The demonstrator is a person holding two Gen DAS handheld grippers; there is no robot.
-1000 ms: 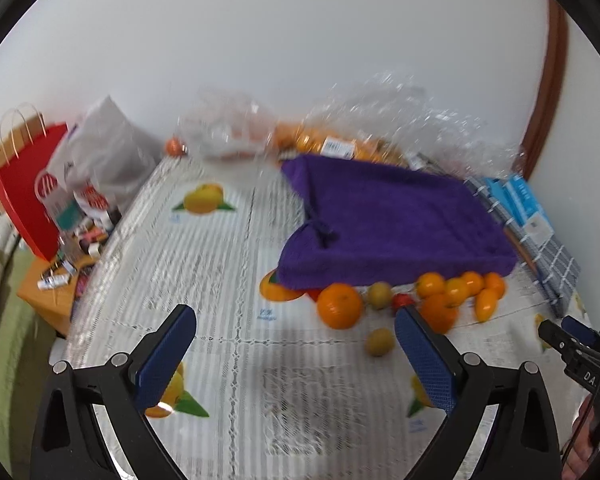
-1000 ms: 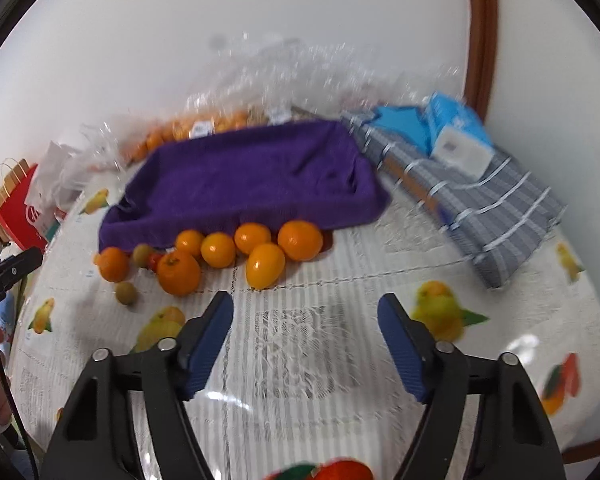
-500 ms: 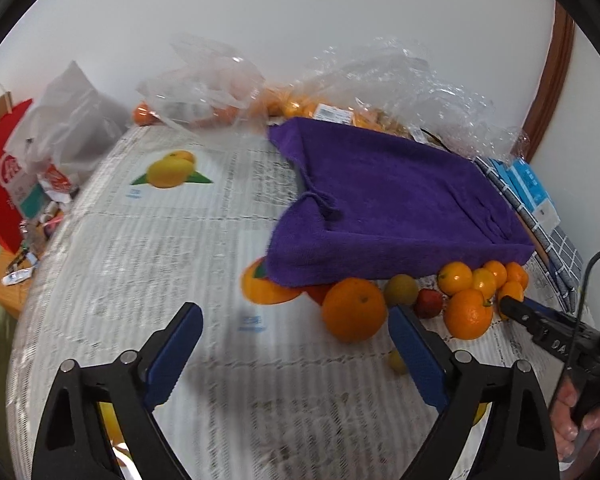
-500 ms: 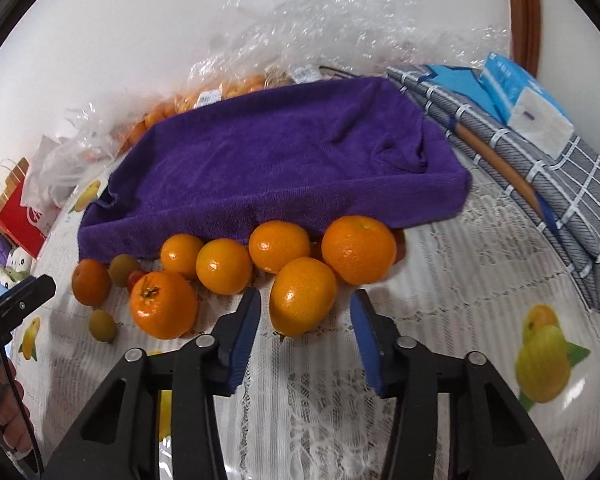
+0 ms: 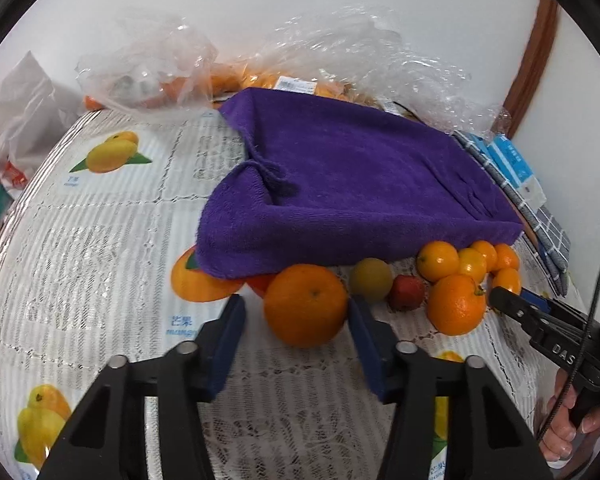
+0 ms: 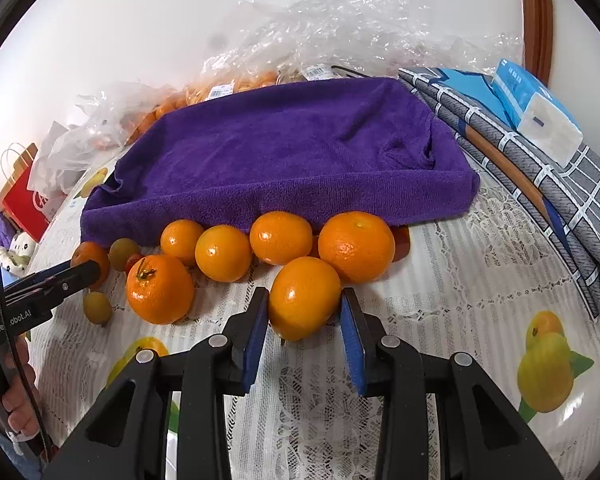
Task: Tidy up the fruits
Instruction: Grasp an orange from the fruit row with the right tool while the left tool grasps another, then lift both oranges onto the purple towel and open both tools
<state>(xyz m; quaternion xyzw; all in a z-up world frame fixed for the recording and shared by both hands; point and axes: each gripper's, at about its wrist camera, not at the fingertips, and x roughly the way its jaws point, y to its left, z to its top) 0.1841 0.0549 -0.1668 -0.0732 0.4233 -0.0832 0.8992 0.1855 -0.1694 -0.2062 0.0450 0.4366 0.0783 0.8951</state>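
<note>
A row of oranges, small green fruits and a red fruit lies on the tablecloth in front of a purple towel (image 5: 352, 184) draped over a tray. My left gripper (image 5: 298, 316) is open, its fingers on either side of a big orange (image 5: 305, 305); the right finger touches it and a gap shows on the left. My right gripper (image 6: 303, 312) stands around an oval orange (image 6: 303, 297), both pads at its sides. A green fruit (image 5: 370, 279), a red fruit (image 5: 406, 293) and a stemmed orange (image 5: 456, 304) lie to the right.
Clear plastic bags (image 5: 364, 48) holding oranges stand behind the towel. A grey checked cloth (image 6: 548, 184) with a blue tissue pack (image 6: 536, 108) lies at the right. A red paper bag (image 6: 24, 196) and a white bag (image 5: 16, 112) stand at the left edge.
Both grippers have moved forward to the fruit row and narrowed. The left now flanks the big orange; the right has closed in on the oval orange.
</note>
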